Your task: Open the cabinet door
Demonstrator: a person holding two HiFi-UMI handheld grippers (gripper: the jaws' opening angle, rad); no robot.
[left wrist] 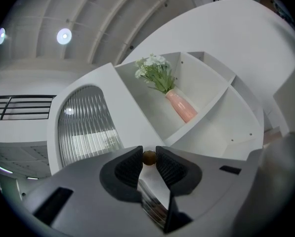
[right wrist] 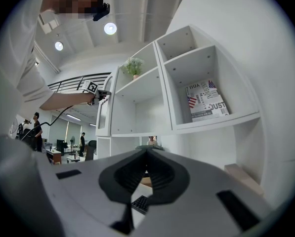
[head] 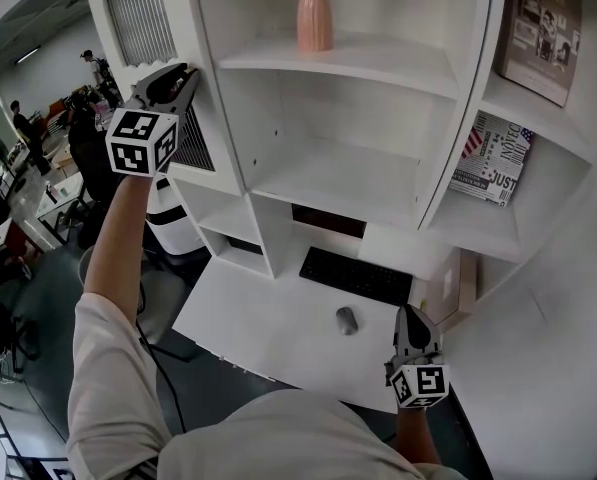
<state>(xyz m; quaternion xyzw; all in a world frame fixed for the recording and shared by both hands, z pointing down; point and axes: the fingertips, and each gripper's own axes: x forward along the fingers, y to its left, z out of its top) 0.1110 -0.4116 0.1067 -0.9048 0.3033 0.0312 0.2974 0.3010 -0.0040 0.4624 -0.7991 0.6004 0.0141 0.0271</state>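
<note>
Head view: the left gripper [head: 183, 76] is raised to the cabinet door [head: 138, 13], the arched ribbed-glass panel at the shelf unit's upper left. The right gripper [head: 412, 318] hangs low over the desk [head: 248, 318], well apart from the door.

Left gripper view: its 2 pads pinch the door's small brown knob [left wrist: 148, 157]. The grasp looks made, so the next move is probably a steady pull along the door's arc without slipping off.

Right gripper view: its jaws are pressed together on nothing.

One ribbed-glass cabinet door [head: 138, 13] with one round knob [left wrist: 148, 157], one pink vase [head: 314, 16], one black keyboard [head: 356, 275], one grey mouse [head: 347, 319]. Two printed pieces (one magazine [head: 496, 160], one book [head: 541, 28]). Two grippers: left gripper [head: 186, 73], right gripper [head: 410, 311].
</note>
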